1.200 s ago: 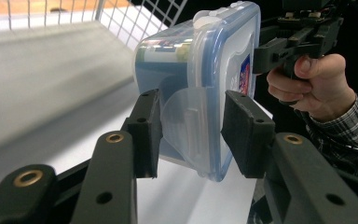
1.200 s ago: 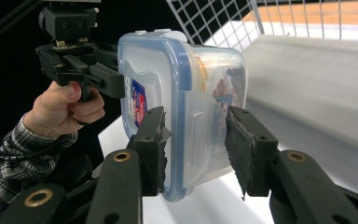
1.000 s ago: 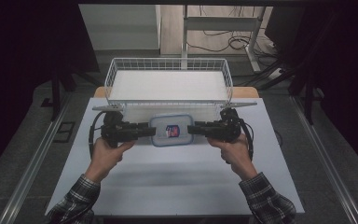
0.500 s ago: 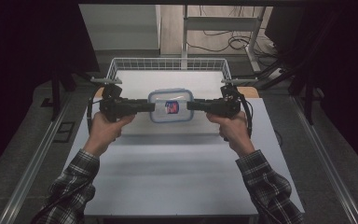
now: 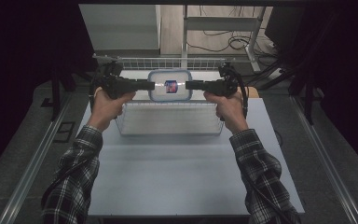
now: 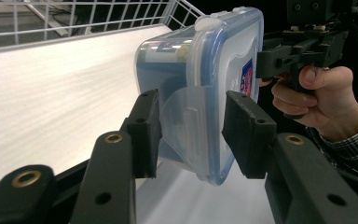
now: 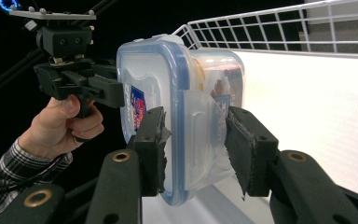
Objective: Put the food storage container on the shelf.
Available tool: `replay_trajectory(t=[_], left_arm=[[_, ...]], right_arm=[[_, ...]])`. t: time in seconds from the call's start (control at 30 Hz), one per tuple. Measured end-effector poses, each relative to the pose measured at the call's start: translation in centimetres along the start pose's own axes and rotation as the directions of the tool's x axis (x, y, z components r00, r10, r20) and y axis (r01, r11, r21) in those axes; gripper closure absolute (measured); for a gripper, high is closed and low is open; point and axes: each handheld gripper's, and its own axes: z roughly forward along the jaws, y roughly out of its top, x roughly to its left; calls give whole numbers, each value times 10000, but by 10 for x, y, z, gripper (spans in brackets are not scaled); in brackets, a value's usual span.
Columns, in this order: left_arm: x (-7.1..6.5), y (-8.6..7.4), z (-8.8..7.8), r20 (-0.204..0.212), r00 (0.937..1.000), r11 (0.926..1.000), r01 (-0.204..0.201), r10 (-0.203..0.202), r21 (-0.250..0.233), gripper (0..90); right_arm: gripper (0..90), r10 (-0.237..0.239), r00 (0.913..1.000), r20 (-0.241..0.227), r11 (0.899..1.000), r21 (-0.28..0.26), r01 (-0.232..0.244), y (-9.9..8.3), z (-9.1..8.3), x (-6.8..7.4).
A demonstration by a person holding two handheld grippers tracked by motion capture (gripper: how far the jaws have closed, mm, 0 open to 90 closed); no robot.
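Carried in the air, lid upward, above the white floor of the wire basket (image 5: 168,119) at the far part of the tabletop (image 5: 168,182): a clear container (image 5: 170,86) with a blue-rimmed lid. Not resting on anything. Pinched from both short ends at once, by the left tool (image 5: 151,85) on one end and by the right tool (image 5: 189,85) on the opposite end, each closed over a latch flap (image 6: 186,126) and the lid rim there. Probably gripped so because too wide for one tool alone, and, with two opposite holds, kept from tipping. Something coloured inside, visible through the wall; not possible to say what. Judged as going into the basket or coming out of it; impossible to decide which.
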Motion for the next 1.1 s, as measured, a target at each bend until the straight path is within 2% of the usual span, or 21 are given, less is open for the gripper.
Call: replay_trajectory(t=[0.13, 0.37, 0.5, 0.73, 0.8, 0.9, 0.93, 1.1], left_arm=[[12, 3, 6, -89, 9998, 9998, 180, -181, -34, 569], [24, 2, 11, -85, 9989, 9989, 459, -460, -128, 562], [25, -1, 13, -154, 9991, 9985, 390, -396, -371, 557], [24, -3, 12, -282, 9993, 9989, 236, -247, -409, 550], [22, -2, 13, -591, 9982, 9998, 10, -23, -219, 539], [20, 0, 15, -725, 9973, 9998, -159, 153, -80, 546], [19, 0, 16, -951, 9951, 9996, -270, 278, 104, 540], [20, -2, 19, -1040, 9942, 9993, -251, 279, 282, 550]], right_arm=[[579, 265, 9996, 32, 9996, -12, -265, 3, 8, -12], [573, 502, 9986, 183, 9987, 76, -504, 3, 16, -22], [572, 541, 9983, 219, 9984, 136, -544, 3, 17, -23], [566, 521, 9979, 396, 9984, 205, -530, 4, 17, -21], [560, 501, 9976, 486, 9984, 232, -513, 4, 18, -20], [547, 349, 9965, 762, 9988, 310, -374, 5, 20, -17], [544, 292, 9958, 872, 9990, 315, -321, 5, 21, -16], [532, 94, 9923, 1235, 9995, 297, -131, 7, 21, -14]])
